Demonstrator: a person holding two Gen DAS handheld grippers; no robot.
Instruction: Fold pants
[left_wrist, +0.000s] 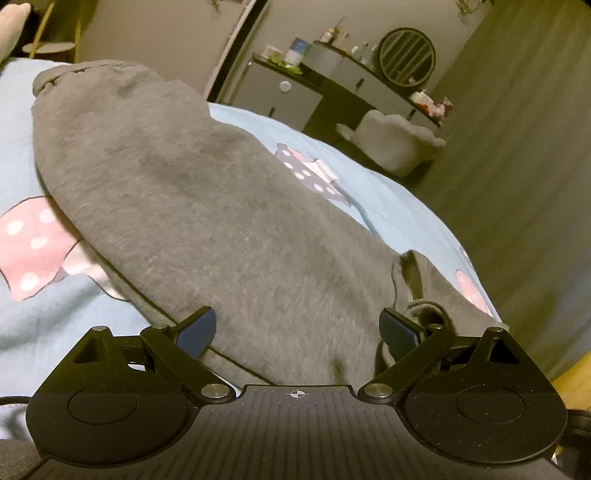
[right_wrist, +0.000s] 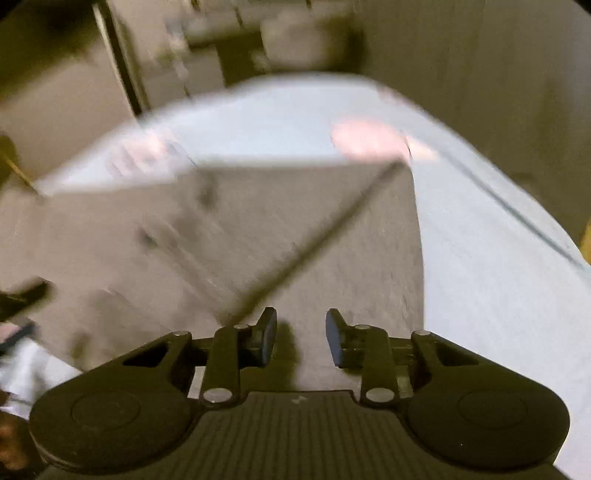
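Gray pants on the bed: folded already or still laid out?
Laid out lengthwise, gray pants stretching across the blue bedsheet; possibly halved leg on leg. Left gripper and right gripper are open, holding nothing.

You see gray pants (left_wrist: 207, 206) lying flat on the blue bed (left_wrist: 399, 199). They are soft and thick, folded long, with one leg on top of the other. The far end is bunched. In the right view they look blurry.

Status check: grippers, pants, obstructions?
Left gripper open, right gripper open, both empty. Grey knit pants flat on light-blue patterned bedsheet. Nothing blocking.
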